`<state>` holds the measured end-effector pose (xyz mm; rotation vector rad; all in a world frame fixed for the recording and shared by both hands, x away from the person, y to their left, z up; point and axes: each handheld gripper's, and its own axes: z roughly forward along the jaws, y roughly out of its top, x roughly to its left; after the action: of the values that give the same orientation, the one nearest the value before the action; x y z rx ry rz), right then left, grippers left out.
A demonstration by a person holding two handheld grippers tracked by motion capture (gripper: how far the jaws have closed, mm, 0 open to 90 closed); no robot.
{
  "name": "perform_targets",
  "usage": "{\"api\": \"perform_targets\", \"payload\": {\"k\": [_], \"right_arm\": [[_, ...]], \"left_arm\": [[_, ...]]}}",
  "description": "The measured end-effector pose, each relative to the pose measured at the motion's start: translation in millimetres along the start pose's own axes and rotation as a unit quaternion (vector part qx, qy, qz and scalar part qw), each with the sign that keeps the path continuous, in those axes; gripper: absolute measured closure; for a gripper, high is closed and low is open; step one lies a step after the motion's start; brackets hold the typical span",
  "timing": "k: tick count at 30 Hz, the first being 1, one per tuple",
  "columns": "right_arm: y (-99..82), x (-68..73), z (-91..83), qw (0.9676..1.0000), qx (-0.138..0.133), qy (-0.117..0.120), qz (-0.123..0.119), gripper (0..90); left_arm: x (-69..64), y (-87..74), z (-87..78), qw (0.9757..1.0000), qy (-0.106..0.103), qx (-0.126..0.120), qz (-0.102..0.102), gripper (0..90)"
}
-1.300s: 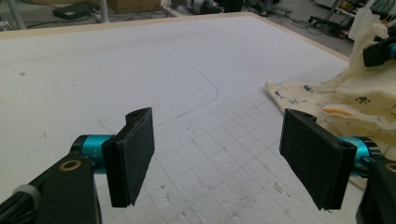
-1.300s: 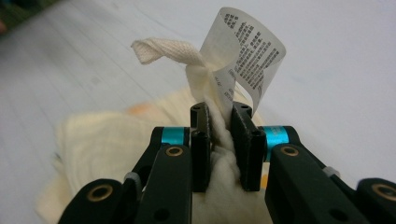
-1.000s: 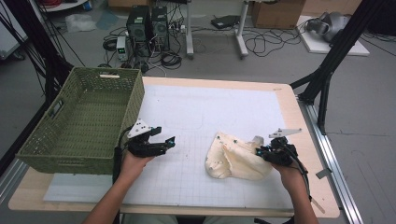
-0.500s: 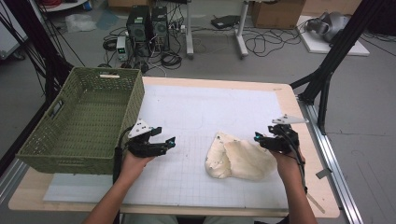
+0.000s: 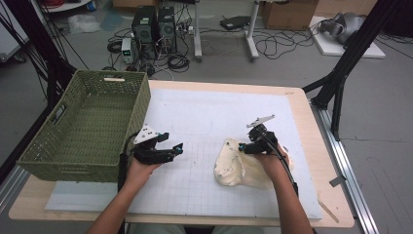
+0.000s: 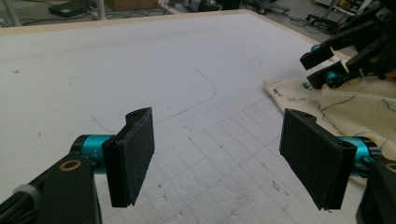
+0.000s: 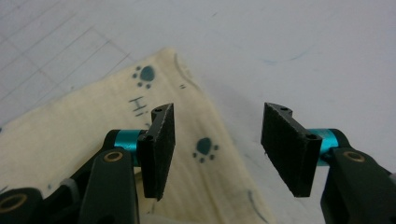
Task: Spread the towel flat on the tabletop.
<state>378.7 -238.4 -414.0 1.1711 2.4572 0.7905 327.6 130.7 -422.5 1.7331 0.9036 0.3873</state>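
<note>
A: Starting at the left, what is there?

B: A green woven basket sits on the left edge of the table, with a white tag on its far rim. It overhangs the white gridded mat a little.

A: And next to it?

B: The left gripper, just beside the basket's near right corner, held above the mat and pointing toward the right. In the left gripper view its jaws stand wide apart with only bare mat between them.

A: Then the cloth?

B: Yes, a cream cloth lies crumpled on the mat right of centre, well apart from the left gripper. In the right gripper view it shows blue paw prints and small lettering, with a corner reaching toward the far side.

A: And the right gripper?

B: The right gripper hovers at the cloth's far edge, its hand lying over the cloth. Its jaws have just been closing a little, yet they stand partly open; one jaw is above the cloth's edge, the other above bare mat, and nothing is pinched.
</note>
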Motion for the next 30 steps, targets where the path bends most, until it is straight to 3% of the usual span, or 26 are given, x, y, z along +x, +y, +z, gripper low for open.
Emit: {"api": "perform_targets", "payload": {"k": [7, 9, 10, 11, 12, 13, 14, 15, 16, 21, 25, 26, 30], "right_arm": [[3.3, 13.4, 18.8, 0.9989, 0.028, 0.034, -0.018, 42.9], [6.1, 15.4, 20.4, 0.9988, 0.027, 0.040, -0.010, 43.7], [7.5, 17.9, 21.2, 0.9989, 0.027, 0.035, -0.014, 48.1], [11.2, 23.7, 21.7, 0.9978, 0.030, 0.047, -0.037, 67.2], [13.4, 27.9, 21.9, 0.9971, 0.033, 0.049, -0.048, 75.8], [13.4, 27.9, 21.9, 0.9971, 0.033, 0.049, -0.048, 75.8], [15.9, 30.6, 22.5, 0.9961, 0.035, 0.054, -0.061, 84.3], [18.3, 34.3, 23.2, 0.9956, 0.035, 0.057, -0.066, 87.2], [23.4, 39.0, 25.3, 0.9949, 0.016, 0.068, -0.072, 87.8], [37.5, 42.0, 27.9, 0.9951, -0.031, 0.072, -0.061, 87.9], [56.2, 36.3, 27.9, 0.9938, -0.082, 0.069, -0.029, 87.9], [56.2, 36.3, 27.9, 0.9938, -0.082, 0.069, -0.029, 87.9], [72.8, 31.1, 25.2, 0.9899, -0.130, 0.057, -0.003, 87.7]], "left_arm": [[-0.2, -0.1, 0.3, 1.0000, 0.001, 0.001, 0.001, 26.8], [-0.3, -0.2, 0.7, 1.0000, 0.000, 0.001, 0.000, 26.8], [-0.2, -0.3, 0.9, 1.0000, 0.000, 0.003, 0.001, 26.8], [-0.5, -0.5, 1.5, 1.0000, 0.001, 0.003, 0.001, 26.8], [-0.6, -0.5, 1.7, 1.0000, 0.000, 0.004, 0.002, 26.8], [-0.7, -0.5, 1.8, 1.0000, 0.000, 0.003, 0.002, 26.8], [-0.7, -0.4, 1.7, 1.0000, 0.000, 0.003, 0.002, 26.8], [-0.6, -0.3, 1.6, 1.0000, 0.001, 0.003, 0.002, 26.9], [-0.4, -0.4, 1.6, 1.0000, 0.000, 0.003, 0.002, 27.0], [1.0, -0.1, 0.5, 1.0000, 0.002, 0.001, -0.003, 27.1], [0.5, -0.3, 1.0, 1.0000, 0.002, 0.001, -0.003, 27.1], [0.6, -0.4, 1.2, 1.0000, 0.001, 0.002, -0.003, 27.1], [1.0, 0.0, 0.4, 1.0000, 0.001, 0.000, -0.004, 27.1]]}}
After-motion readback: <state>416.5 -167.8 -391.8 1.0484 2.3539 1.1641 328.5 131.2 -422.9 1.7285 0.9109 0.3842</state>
